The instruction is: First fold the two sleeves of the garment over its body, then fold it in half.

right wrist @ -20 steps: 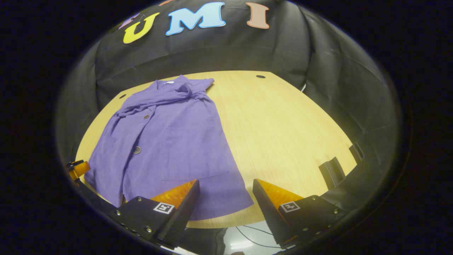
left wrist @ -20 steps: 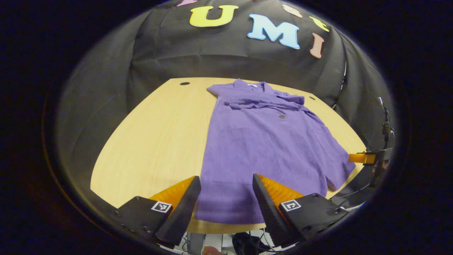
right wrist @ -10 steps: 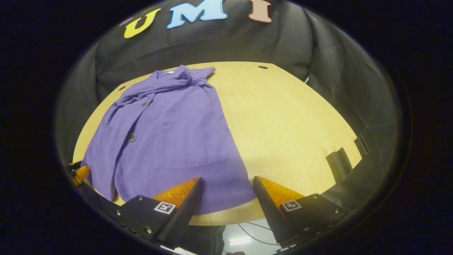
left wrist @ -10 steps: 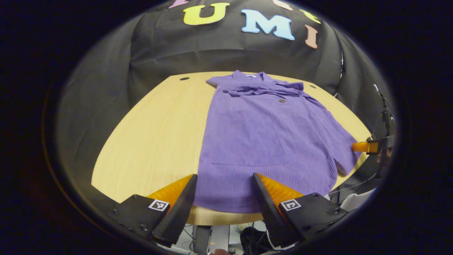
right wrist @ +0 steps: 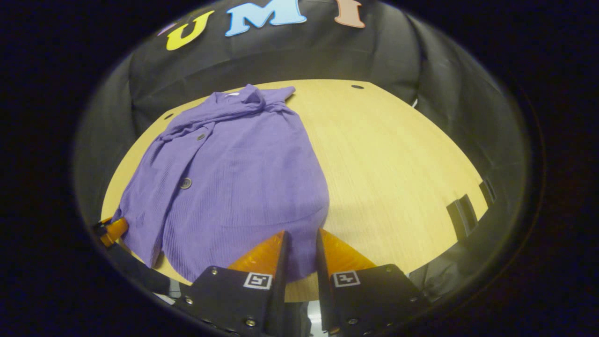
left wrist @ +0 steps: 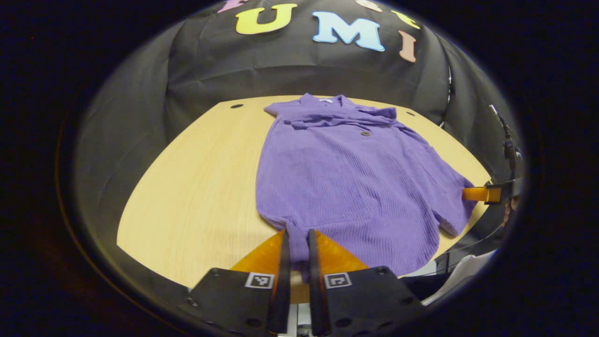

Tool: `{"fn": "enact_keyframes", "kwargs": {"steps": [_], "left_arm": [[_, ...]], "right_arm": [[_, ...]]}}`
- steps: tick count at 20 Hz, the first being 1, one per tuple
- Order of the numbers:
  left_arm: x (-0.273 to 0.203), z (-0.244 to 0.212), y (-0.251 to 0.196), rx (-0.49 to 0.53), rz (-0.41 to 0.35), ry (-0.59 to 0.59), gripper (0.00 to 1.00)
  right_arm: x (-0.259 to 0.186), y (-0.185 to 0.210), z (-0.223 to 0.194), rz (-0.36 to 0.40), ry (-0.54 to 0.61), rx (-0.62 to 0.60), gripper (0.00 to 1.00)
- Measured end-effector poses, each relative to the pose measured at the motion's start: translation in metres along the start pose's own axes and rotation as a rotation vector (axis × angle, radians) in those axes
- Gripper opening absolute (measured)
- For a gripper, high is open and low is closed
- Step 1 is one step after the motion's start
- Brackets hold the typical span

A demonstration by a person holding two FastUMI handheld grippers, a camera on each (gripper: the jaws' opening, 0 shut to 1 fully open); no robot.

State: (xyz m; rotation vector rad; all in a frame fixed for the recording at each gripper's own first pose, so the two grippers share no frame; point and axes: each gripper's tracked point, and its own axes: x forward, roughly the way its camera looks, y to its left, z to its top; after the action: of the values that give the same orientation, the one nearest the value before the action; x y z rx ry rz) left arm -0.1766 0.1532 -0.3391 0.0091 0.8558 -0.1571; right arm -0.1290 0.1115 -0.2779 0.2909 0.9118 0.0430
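A purple ribbed shirt (left wrist: 355,178) with dark buttons lies on the wooden table (left wrist: 196,187), collar at the far end, both sleeves folded across its chest. My left gripper (left wrist: 297,239) is shut on the hem's near left corner, cloth pinched between its fingers. In the right gripper view the same shirt (right wrist: 234,168) lies left of centre, and my right gripper (right wrist: 302,238) is shut on the hem's near right corner. The right gripper (left wrist: 482,194) also shows at the right edge of the left gripper view, and the left gripper (right wrist: 110,230) at the left edge of the right gripper view.
Bare tabletop (right wrist: 398,159) stretches right of the shirt in the right gripper view and left of it in the left gripper view. Small dark holes (right wrist: 357,86) mark the table's far corners. A dark bracket (right wrist: 461,217) sits on the right edge. Black cloth walls surround the table.
Both grippers went from open, straddling the hem, to shut on its two near corners. The hem now bunches up at each grip.
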Motion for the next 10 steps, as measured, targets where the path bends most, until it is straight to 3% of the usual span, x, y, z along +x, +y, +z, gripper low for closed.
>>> {"fn": "enact_keyframes", "kwargs": {"steps": [2, 3, 4, 10], "left_arm": [[0.001, 0.000, -0.002, 0.023, 0.003, 0.007, 0.19], [0.004, 0.001, -0.002, 0.020, 0.000, 0.016, 0.14], [0.004, 0.003, -0.004, 0.033, -0.014, 0.016, 0.10], [-0.014, 0.029, -0.027, -0.077, -0.157, 0.001, 0.10]], "right_arm": [[0.002, 0.002, 0.004, -0.002, -0.015, 0.035, 0.33], [0.000, 0.003, 0.004, -0.003, -0.011, 0.059, 0.02], [0.000, 0.003, 0.003, -0.001, -0.007, 0.077, 0.05], [-0.023, 0.014, 0.031, 0.081, -0.073, 0.184, 0.05]]}}
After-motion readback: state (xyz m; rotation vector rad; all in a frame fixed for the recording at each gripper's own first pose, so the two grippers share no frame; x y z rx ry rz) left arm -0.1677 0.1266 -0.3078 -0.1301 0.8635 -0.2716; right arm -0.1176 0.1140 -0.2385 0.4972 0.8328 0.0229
